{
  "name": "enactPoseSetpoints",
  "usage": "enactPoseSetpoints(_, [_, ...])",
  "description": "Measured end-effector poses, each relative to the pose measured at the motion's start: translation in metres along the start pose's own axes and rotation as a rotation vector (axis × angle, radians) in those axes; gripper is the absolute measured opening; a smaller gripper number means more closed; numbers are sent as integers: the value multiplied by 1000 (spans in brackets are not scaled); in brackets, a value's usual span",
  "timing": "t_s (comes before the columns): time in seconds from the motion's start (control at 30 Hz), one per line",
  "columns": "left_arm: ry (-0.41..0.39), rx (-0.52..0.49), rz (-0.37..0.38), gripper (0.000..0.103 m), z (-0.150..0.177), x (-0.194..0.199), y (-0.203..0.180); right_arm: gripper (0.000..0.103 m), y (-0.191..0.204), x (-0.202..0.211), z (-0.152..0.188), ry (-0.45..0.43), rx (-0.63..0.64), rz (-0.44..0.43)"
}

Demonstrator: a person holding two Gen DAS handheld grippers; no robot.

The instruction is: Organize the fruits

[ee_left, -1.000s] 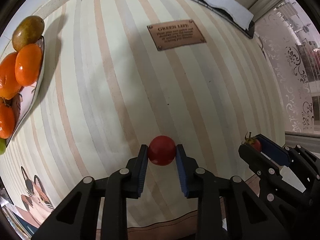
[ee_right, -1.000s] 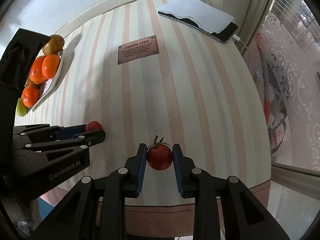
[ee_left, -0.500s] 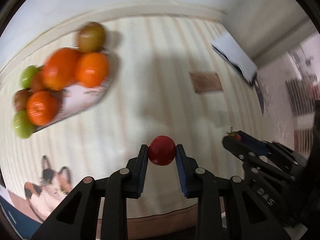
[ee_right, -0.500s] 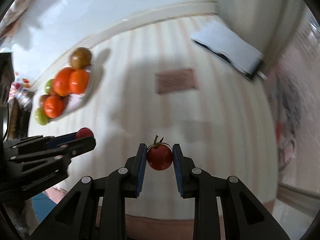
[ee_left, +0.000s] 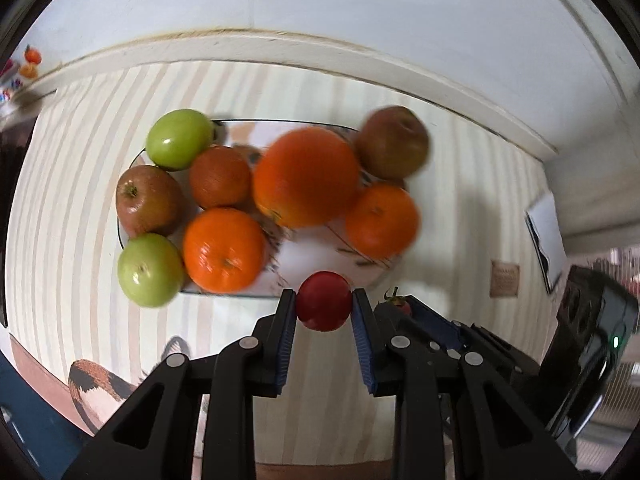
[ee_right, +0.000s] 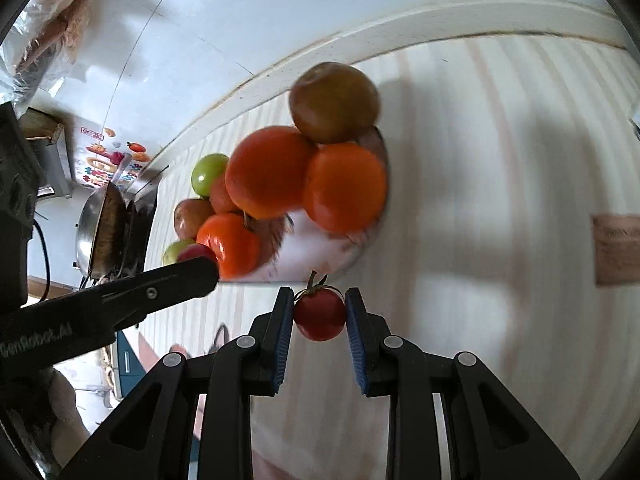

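1. Fingers of my left gripper (ee_left: 324, 302) are clenched on a small red tomato (ee_left: 323, 301), one ribbed blue pad on each flank; my right gripper (ee_right: 319, 314) pinches a second tomato (ee_right: 319, 314), this one with its green stem on top.
2. Both tomatoes hang in the air at the near edge of the plate (ee_left: 320, 258), just short of its bare white patch.
3. I judge them light, with smooth, taut, glossy skin over soft flesh. They could slip or bruise, so I want only a gentle squeeze.
4. My hold sits across the widest part of each, which looks the safest place. The stem seems too thin and brittle to pull on.
5. Already on the plate are oranges (ee_left: 306, 176) with dimpled, matte peel, two shiny green apples (ee_left: 149, 269), and reddish-brown apples (ee_left: 147, 200). All are round, firm-looking and apt to roll.
6. I take the plate for glazed ceramic: hard, slick and shallow-rimmed, so a dropped tomato could run off.
7. Under it lies a striped cloth (ee_left: 60, 200) in cream and beige, soft and flat.
8. Setting the tomatoes low on the bare patch, against the oranges, seems wisest to me.
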State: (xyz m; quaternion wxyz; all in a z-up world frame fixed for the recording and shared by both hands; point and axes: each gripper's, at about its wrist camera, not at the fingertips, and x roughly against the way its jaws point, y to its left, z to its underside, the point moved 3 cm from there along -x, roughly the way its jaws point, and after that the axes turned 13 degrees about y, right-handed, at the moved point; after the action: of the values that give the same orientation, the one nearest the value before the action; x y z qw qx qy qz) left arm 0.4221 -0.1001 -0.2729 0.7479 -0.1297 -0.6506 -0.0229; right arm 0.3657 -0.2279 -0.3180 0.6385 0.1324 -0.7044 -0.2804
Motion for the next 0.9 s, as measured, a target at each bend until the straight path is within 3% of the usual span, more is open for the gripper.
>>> enactPoseSetpoints(0.27, [59,35,-2,26,-18,-15,12,30,-1,-34,-27,38,-36,-9])
enactPoseSetpoints(0.37, [55,43,0,27,-19,-16,12,50,-1,-28,-29,30,-37,-7])
enactPoseSetpoints(0.4, [50,46,-2,29,-19,-15,13,62,-1,-25,-28,28,-32,-5])
enactPoseSetpoints(0.47, [33,52,-7,35,-17,-10,14,69,0,-19,-27,35,-25,7])
enactPoseSetpoints(0.57, [-6,61,-17,56,-13,-1,17,84,1,-5,-23,46,-12,78])
enactPoseSetpoints(0.63, [-40,70,-40,84,-8,7,21,90,3,5,-21,38,15,136])
enactPoseSetpoints(0.77, [-103,92,-103,86,6,20,30,94,14,23,-17,12,92,280])
enactPoseSetpoints(0.9, [-146,129,-131,94,23,30,42,96,27,40,-13,-25,142,360])
